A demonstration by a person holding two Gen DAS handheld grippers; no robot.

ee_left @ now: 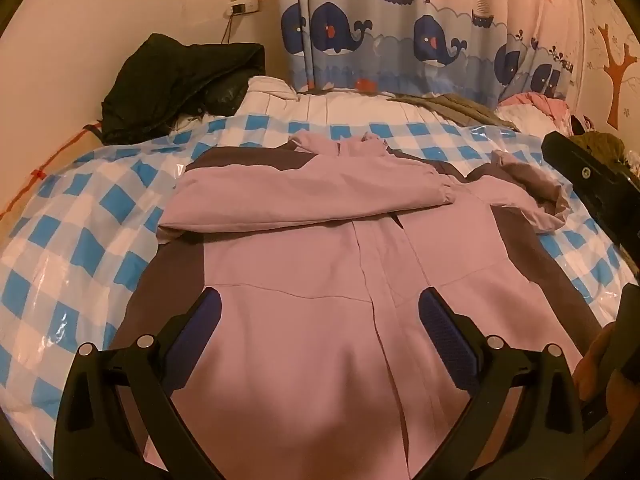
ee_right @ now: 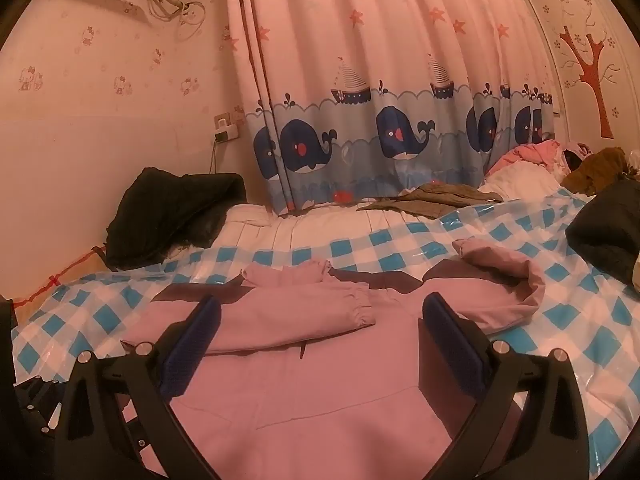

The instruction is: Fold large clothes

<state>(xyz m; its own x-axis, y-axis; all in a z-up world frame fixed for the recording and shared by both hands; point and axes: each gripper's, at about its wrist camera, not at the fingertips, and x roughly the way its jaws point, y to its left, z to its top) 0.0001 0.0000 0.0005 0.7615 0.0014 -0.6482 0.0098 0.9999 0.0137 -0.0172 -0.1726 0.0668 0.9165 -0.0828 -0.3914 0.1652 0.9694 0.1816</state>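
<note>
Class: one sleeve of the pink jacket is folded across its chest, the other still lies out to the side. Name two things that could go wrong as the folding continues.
1. The pink jacket lies on a glossy checked plastic sheet; it may slide when pulled, undoing the folded sleeve.
2. The other sleeve is bunched and curled back; folded like that, it would probably trap creases.

Both tongs, left and right, are open above the jacket, holding nothing.

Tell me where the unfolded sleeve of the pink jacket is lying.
In both wrist views the unfolded sleeve lies bunched at the jacket's right, on the blue checked sheet, beyond the right tool. The other sleeve lies folded across the chest.
</note>
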